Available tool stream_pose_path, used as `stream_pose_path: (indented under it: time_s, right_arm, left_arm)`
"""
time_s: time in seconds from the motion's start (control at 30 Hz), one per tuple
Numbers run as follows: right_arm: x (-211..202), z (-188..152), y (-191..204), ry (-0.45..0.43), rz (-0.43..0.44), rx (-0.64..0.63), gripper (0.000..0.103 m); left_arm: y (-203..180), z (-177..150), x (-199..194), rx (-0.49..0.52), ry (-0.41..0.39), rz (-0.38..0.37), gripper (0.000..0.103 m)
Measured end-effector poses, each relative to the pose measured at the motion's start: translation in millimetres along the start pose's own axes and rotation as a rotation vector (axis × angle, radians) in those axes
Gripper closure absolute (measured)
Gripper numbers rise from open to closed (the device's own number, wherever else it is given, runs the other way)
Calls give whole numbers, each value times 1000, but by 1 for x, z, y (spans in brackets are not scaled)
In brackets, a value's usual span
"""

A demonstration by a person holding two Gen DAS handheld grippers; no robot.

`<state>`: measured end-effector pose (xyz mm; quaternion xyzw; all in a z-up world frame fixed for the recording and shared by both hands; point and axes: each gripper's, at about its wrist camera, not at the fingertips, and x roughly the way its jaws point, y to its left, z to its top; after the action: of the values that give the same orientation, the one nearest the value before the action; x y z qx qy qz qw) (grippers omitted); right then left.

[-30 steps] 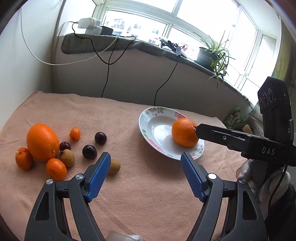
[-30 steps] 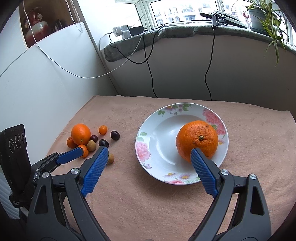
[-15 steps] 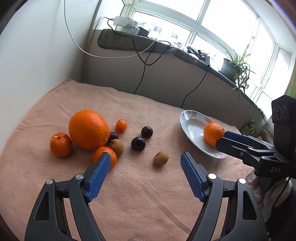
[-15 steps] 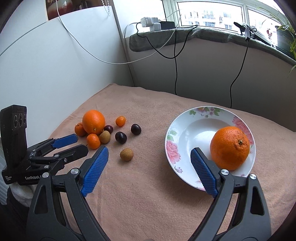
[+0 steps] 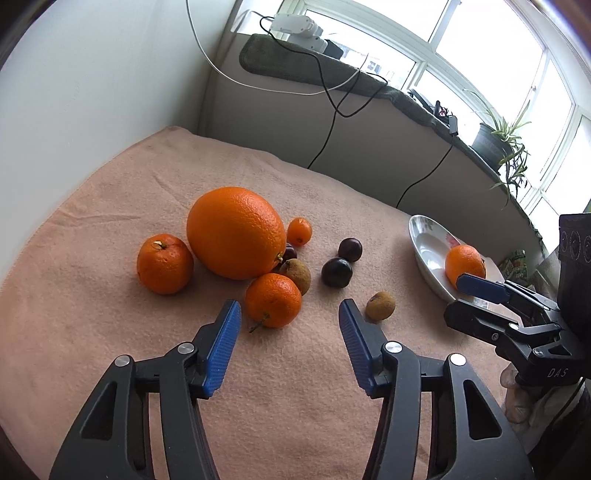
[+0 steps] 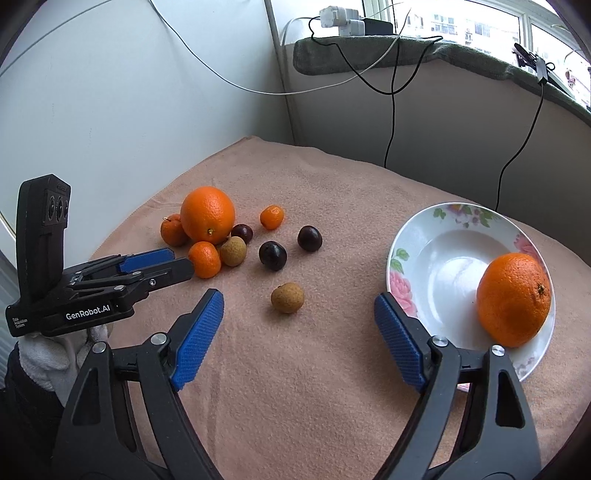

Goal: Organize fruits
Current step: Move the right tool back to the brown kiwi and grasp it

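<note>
A floral white plate (image 6: 447, 258) holds one orange (image 6: 513, 299); both also show in the left wrist view, plate (image 5: 428, 251) and orange (image 5: 464, 262). On the cloth lies a fruit pile: a big orange (image 5: 236, 232), a mandarin (image 5: 165, 264), a small mandarin (image 5: 273, 300), a kumquat (image 5: 299, 231), two dark plums (image 5: 336, 272) and brown longans (image 5: 380, 305). My left gripper (image 5: 290, 328) is open, just short of the small mandarin. My right gripper (image 6: 299, 325) is open and empty, a lone longan (image 6: 287, 297) ahead of it.
A peach cloth (image 6: 332, 387) covers the table. A white wall (image 6: 110, 92) runs along the left. Black cables (image 6: 388, 110) hang from the window ledge at the back, with a power strip (image 6: 343, 16) and a potted plant (image 5: 495, 140) on it.
My left gripper has swung left and closer to the fruit pile. My right gripper has drawn back and left from the plate, leaving the orange on it.
</note>
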<state>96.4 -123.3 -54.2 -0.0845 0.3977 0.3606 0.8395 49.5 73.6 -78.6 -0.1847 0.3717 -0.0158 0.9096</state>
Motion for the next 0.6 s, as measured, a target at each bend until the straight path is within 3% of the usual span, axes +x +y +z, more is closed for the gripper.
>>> stream_pose_path:
  time_s: [0.1, 0.27, 0.47, 0.6]
  right_arm:
    - [9, -2, 4, 20, -6, -23, 22]
    - [25, -4, 8, 62, -2, -39, 37]
    - [41, -2, 7, 94, 4, -28, 48]
    - [48, -1, 7, 106, 10, -25, 50]
  left_arm:
    - [2, 0, 5, -2, 13, 2, 50]
    - [5, 2, 12, -9, 28, 4, 58]
    - [6, 4, 19, -14, 41, 7, 59]
    - [6, 5, 21, -11, 48, 8, 61]
